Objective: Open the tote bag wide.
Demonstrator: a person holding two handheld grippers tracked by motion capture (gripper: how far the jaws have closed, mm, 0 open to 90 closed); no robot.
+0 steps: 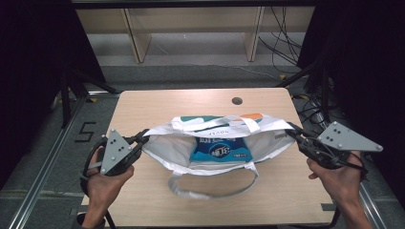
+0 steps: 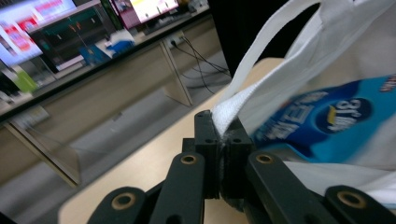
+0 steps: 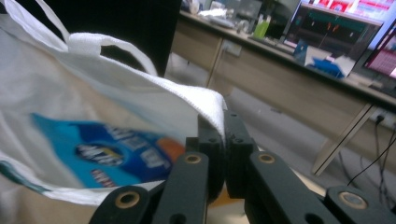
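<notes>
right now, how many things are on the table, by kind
white tote bag: 1, with both ends of its rim pinched by the left tongs and the right tongs
blue packet inside the bag: 1
total: 2

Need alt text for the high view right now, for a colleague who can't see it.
Two hand-held grippers, left gripper and right gripper, pinch opposite ends of a white tote bag, stretching it open on a wooden table. A blue snack packet lies inside.

Blue packet (image 1: 220,149) half hidden inside white bag (image 1: 162,148), lettering blurred
</notes>
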